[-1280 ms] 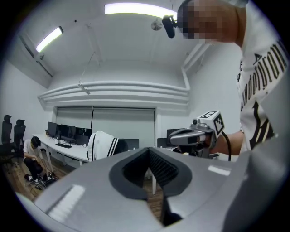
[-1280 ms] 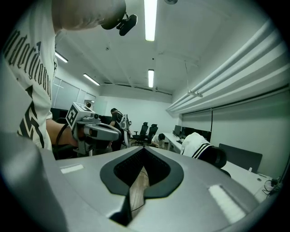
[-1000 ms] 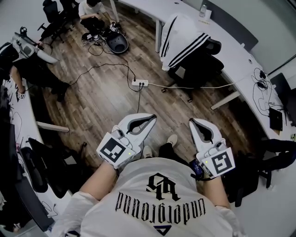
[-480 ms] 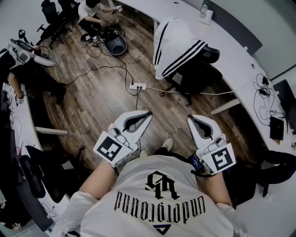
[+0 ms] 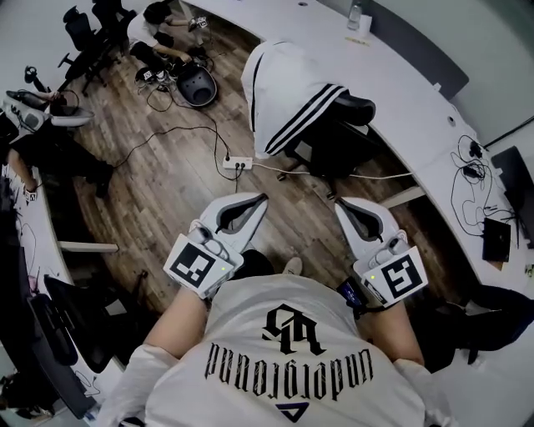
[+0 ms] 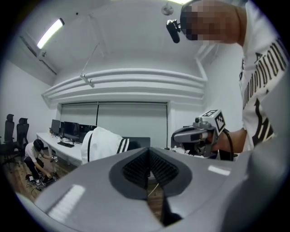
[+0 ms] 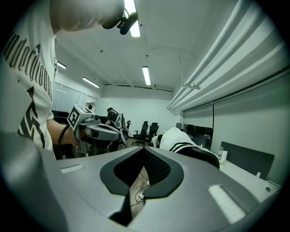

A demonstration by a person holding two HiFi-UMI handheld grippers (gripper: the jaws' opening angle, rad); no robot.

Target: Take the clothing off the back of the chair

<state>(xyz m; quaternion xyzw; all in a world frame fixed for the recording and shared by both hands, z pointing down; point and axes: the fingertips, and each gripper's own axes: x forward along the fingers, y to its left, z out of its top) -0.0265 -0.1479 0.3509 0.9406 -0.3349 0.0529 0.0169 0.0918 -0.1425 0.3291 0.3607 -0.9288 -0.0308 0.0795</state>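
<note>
A white jacket with black stripes (image 5: 288, 96) hangs over the back of a black office chair (image 5: 338, 138) beside the long white desk (image 5: 417, 108). It also shows as the white jacket (image 6: 102, 144) in the left gripper view and the jacket (image 7: 179, 139) in the right gripper view. My left gripper (image 5: 260, 200) and right gripper (image 5: 340, 204) are held side by side in front of me, both shut and empty, a short way from the chair. Neither touches the jacket.
A power strip (image 5: 236, 163) with cables lies on the wood floor between me and the chair. People sit on the floor at the far left (image 5: 163, 21) among gear. Black chairs (image 5: 83, 25) stand at the far left, another dark chair (image 5: 492, 313) to my right.
I have walked toward the chair: the jacket and chair sit larger and nearer to both grippers, which stayed shut and side by side.
</note>
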